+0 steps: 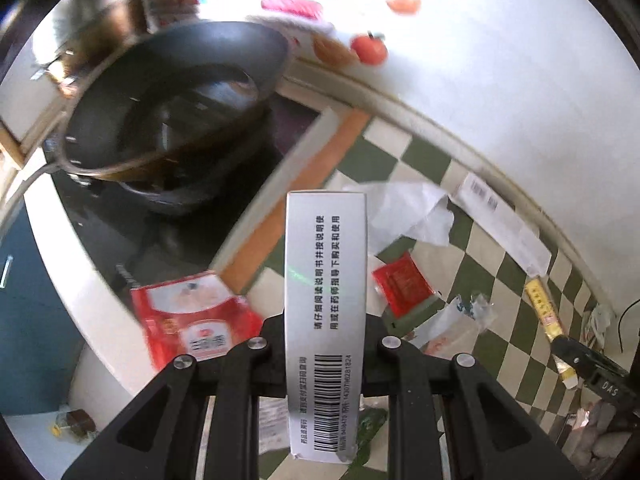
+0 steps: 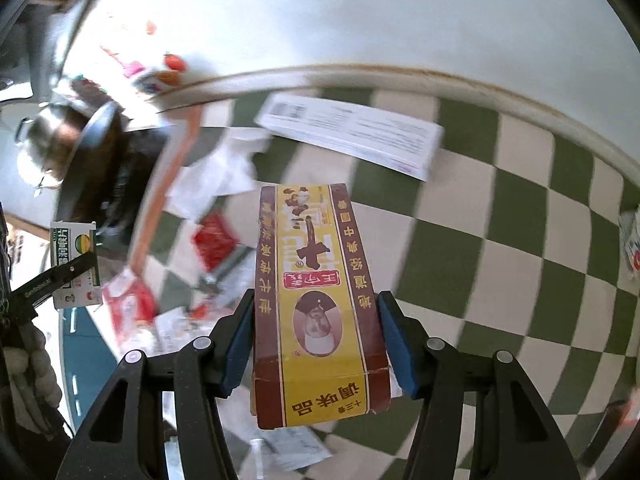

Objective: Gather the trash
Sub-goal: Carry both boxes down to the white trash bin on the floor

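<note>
Your left gripper [image 1: 326, 344] is clamped on a silver barcoded box [image 1: 325, 280], held lengthwise above the green-checked counter [image 1: 500, 276] beside the wok [image 1: 176, 96]. Your right gripper [image 2: 316, 340] grips a yellow-and-brown seasoning box [image 2: 316, 300] over the same checks, tilted slightly left. Wrappers, a red sachet [image 1: 402, 280] and crumpled paper [image 1: 404, 212] lie below.

The silver-grey cardboard box [image 1: 325, 320] carries a black barcode with digits ending in 281824 and two lines of Chinese print, beginning 请仔细阅读说明书. The yellow and brown cardboard box [image 2: 318, 304] shows 调味品 and, smaller, 十三香 at its near end. The black arm of the other hand-held gripper [image 1: 600, 376] carries the letters DAS.
</note>
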Demonstrator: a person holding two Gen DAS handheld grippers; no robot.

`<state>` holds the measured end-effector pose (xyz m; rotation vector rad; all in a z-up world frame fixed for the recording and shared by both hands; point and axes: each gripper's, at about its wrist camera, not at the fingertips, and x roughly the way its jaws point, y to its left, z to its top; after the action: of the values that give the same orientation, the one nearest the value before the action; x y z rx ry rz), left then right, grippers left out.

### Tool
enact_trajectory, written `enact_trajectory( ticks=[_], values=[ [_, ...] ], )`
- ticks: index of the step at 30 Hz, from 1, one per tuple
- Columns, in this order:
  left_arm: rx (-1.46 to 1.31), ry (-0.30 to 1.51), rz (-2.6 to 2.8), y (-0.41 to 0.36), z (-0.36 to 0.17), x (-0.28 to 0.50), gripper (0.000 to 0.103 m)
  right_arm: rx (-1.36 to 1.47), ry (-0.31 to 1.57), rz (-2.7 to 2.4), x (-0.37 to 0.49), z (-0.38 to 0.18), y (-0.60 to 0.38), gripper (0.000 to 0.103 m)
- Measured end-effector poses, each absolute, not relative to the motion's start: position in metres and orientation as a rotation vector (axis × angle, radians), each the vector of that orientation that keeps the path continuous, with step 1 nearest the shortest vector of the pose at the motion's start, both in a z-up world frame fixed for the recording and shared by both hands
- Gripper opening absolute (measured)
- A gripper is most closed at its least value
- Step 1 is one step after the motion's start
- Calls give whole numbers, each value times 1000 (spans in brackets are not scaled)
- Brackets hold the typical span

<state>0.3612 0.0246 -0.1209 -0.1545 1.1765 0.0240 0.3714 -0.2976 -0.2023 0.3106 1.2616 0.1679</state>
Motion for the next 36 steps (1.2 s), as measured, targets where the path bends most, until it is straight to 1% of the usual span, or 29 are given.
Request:
enact_trajectory(
  ticks=[1, 3, 5, 11, 18, 21, 24, 28, 31, 33, 34, 35, 36],
  values=[
    [-148, 1161, 44, 18, -130, 359, 18, 297, 1252, 195, 370, -196, -285, 60],
    [-149, 1139, 76, 31, -126, 350, 18, 277, 1245, 237, 370, -188, -262, 60],
    [-174, 1119, 126, 55, -117, 328, 18, 242, 1238, 292, 369, -180, -231, 60],
    [-257, 1103, 287, 139, -124, 256, 18, 105, 1221, 477, 353, -169, -112, 60],
    [-363, 1165, 454, 265, -161, 156, 18, -8, 1274, 683, 294, -195, 61, 59],
    [-446, 1200, 512, 324, -197, 113, 18, -61, 1315, 764, 256, -221, 135, 59],
    [-529, 1242, 542, 374, -245, 80, 18, -131, 1355, 819, 220, -258, 204, 59],
    [-653, 1322, 543, 436, -353, 50, 18, -202, 1420, 842, 180, -336, 278, 59],
    [-753, 1375, 527, 469, -441, 36, 18, -228, 1498, 828, 164, -422, 320, 59],
    [-811, 1416, 520, 491, -504, 28, 19, -232, 1556, 817, 160, -487, 343, 59],
    [-847, 1444, 501, 502, -543, 23, 19, -243, 1594, 816, 158, -528, 358, 59],
    [-868, 1460, 498, 510, -566, 20, 19, -235, 1620, 805, 156, -561, 368, 59],
    [-887, 1468, 489, 516, -588, 17, 20, -223, 1639, 801, 158, -583, 373, 60]
  ],
)
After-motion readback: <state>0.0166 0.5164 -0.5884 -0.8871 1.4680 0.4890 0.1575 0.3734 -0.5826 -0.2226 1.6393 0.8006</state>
